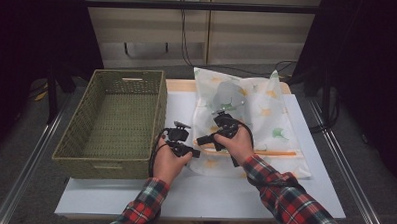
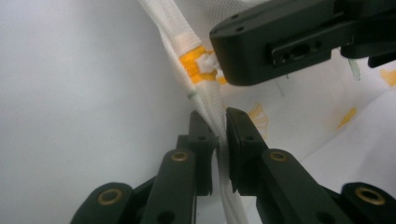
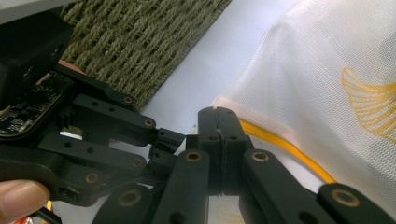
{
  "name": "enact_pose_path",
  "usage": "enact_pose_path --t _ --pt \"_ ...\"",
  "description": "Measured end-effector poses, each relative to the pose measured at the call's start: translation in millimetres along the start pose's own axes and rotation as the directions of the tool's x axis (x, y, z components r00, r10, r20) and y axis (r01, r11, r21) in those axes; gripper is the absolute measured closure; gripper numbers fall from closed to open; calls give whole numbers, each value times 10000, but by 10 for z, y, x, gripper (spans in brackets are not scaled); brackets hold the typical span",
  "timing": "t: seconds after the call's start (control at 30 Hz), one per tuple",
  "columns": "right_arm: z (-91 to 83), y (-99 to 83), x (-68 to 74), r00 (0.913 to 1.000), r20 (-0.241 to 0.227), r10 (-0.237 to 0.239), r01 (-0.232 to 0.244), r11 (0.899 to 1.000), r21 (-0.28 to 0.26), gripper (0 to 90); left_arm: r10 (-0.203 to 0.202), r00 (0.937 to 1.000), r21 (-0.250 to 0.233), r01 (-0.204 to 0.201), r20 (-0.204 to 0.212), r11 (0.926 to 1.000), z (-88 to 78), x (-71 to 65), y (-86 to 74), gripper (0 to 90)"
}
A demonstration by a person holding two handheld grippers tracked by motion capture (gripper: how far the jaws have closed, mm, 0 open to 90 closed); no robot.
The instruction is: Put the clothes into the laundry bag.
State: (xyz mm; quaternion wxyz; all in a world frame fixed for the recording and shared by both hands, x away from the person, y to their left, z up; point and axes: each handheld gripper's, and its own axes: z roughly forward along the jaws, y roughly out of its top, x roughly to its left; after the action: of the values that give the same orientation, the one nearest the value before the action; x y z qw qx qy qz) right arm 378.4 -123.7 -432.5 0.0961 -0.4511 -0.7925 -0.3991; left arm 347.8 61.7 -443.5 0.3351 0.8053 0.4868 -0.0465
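Note:
A white mesh bag (image 1: 256,109) printed with yellow and green leaves lies flat on the table, its orange zipper (image 1: 265,153) along the near edge. My left gripper (image 1: 195,153) pinches the bag's white edge band (image 2: 208,100) at the near left corner; in the left gripper view the band runs between the jaws of the left gripper (image 2: 220,128). My right gripper (image 1: 201,140) comes in from the right and meets that same corner. Its jaws are pressed together in the right gripper view (image 3: 218,114), at the zipper's end where the small white zipper pull (image 2: 204,62) sits.
A woven green-brown basket (image 1: 130,75) with nothing in it stands left of the bag, close to my left hand. The white tabletop (image 1: 198,197) ends just in front of the person's plaid sleeves. Metal rails run along both sides of the table.

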Motion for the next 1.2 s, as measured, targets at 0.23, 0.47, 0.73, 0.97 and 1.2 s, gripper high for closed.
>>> enact_pose_path --t 0.23,0.47,0.73,0.97,1.2 --pt "-5 -10 -19 9999 111 50 -49 9999 -110 900 127 9999 -87 -127 23 9999 9 -8 1 889" --pt "17 -13 -21 9999 166 16 -15 10000 -80 900 7 10000 -34 -7 -22 10000 19 -3 -3 889" --pt "-25 -44 -16 10000 28 -56 55 10000 34 900 -359 9993 -22 359 129 9994 58 10 7 888" --pt "-82 -57 -59 9998 194 82 -84 9999 106 900 -586 9983 -10 586 42 9983 -34 -20 28 895" --pt "-124 -94 -68 9997 219 -59 54 9998 214 900 -553 9984 32 553 -140 9985 -65 -63 42 894"
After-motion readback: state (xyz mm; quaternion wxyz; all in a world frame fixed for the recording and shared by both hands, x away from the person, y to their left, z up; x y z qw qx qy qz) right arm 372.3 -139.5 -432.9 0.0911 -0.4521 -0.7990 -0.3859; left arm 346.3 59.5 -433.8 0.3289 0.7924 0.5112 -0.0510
